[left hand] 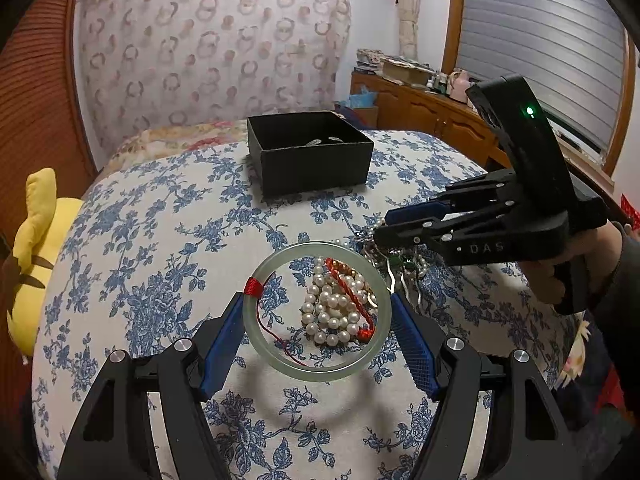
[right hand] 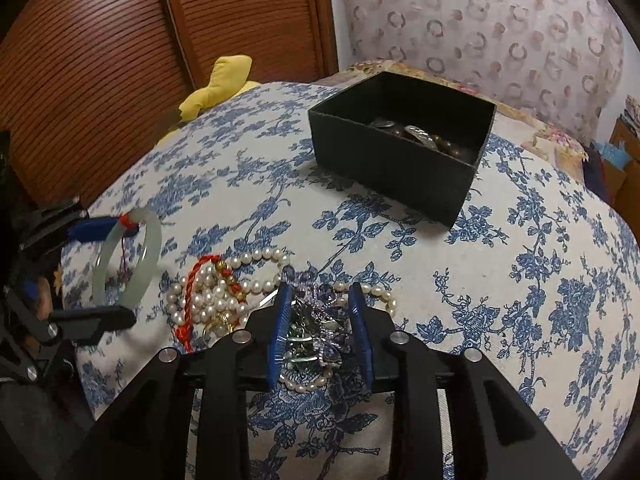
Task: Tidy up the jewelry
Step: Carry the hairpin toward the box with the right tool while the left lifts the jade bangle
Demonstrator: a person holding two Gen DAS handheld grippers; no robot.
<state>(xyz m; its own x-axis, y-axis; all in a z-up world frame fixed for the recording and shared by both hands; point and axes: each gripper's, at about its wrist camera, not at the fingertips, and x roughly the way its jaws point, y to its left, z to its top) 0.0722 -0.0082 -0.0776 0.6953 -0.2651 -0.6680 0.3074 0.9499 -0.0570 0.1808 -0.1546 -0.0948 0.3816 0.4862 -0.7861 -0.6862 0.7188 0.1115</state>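
Left gripper [left hand: 318, 316] clamped across jade bangle [left hand: 316, 311], holding it clear of bed [left hand: 160, 240], likely kept out of tangle until boxed. Right gripper [right hand: 320, 332] angled steeply down into purple-silver tangle [right hand: 316, 320]; jaws partly closed around it, firm grip unclear (pads half hidden). Pearl strands [right hand: 212, 292] and red cord [right hand: 192, 280] lie left of right gripper. Black box [right hand: 404, 148] well ahead, already holding pieces.

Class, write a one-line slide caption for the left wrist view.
Left gripper holds a jade bangle above pearls on a floral cloth, black box beyond.
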